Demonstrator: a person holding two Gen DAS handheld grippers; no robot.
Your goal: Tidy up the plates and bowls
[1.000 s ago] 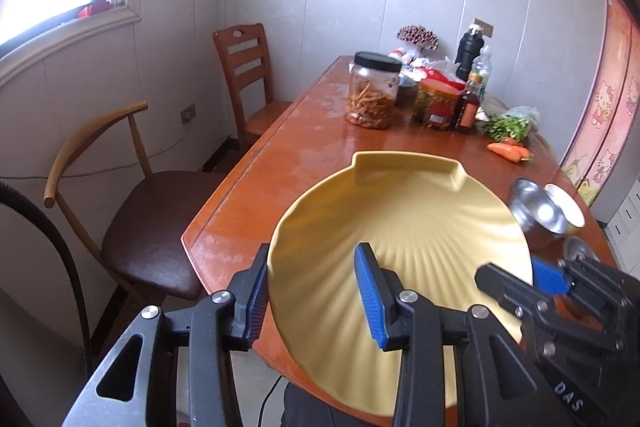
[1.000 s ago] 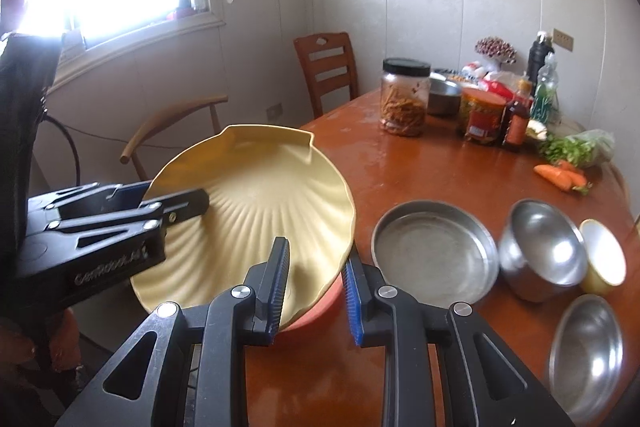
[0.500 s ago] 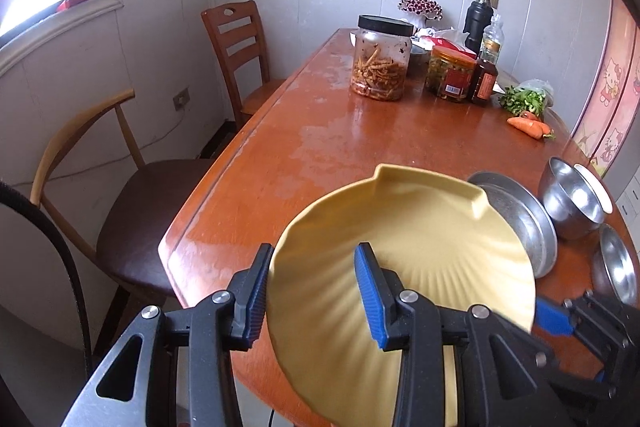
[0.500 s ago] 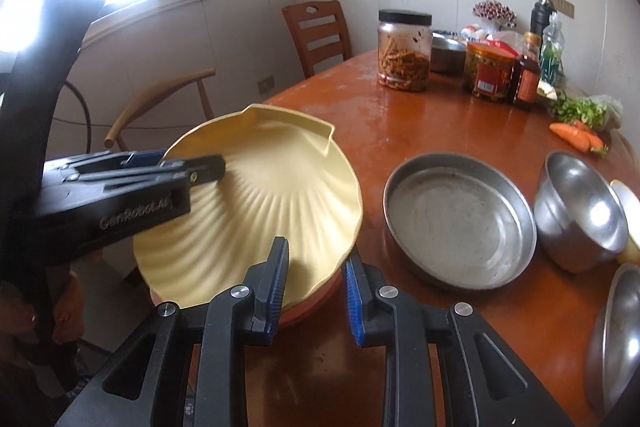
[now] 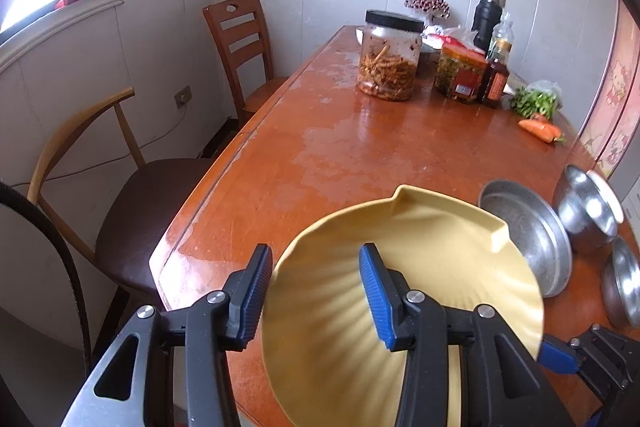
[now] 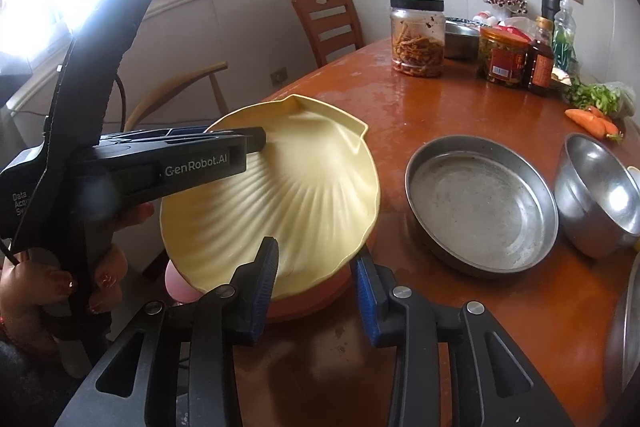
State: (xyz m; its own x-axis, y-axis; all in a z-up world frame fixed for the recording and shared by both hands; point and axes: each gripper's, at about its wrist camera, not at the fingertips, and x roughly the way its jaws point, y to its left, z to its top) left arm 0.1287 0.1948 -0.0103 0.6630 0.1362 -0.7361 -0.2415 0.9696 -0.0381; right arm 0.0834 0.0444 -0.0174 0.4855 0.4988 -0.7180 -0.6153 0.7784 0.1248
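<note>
Left wrist view, from its left edge: two chairs (image 5: 120,195) stand beside the wooden table (image 5: 360,147), and the left gripper (image 5: 316,291) straddles the near rim of the yellow shell-shaped plate (image 5: 420,267). Its jaws have just been opening; the rim passes between the blue pads, a gap shows at the left pad, and whether the right pad touches the plate cannot be told. The plate's near part is hidden behind the gripper body and cut off by the frame's lower edge. Right of it a flat steel pan (image 5: 528,227) is partly covered by the plate's rim. Beyond sit a steel bowl (image 5: 588,215) and a second steel dish (image 5: 624,283), cut off at the edge.

In the right wrist view, a person's hand (image 6: 104,267) holds the left gripper at far left, its upper finger lying over the plate. The plate rests on an orange-red plate (image 6: 312,299) at the table's near corner, mostly hidden beneath it. A pink object (image 6: 176,283) under the rim is hard to identify. The right gripper (image 6: 316,279) has just been opening as well; its pads stand clear on either side of the plates' near edge.
</note>
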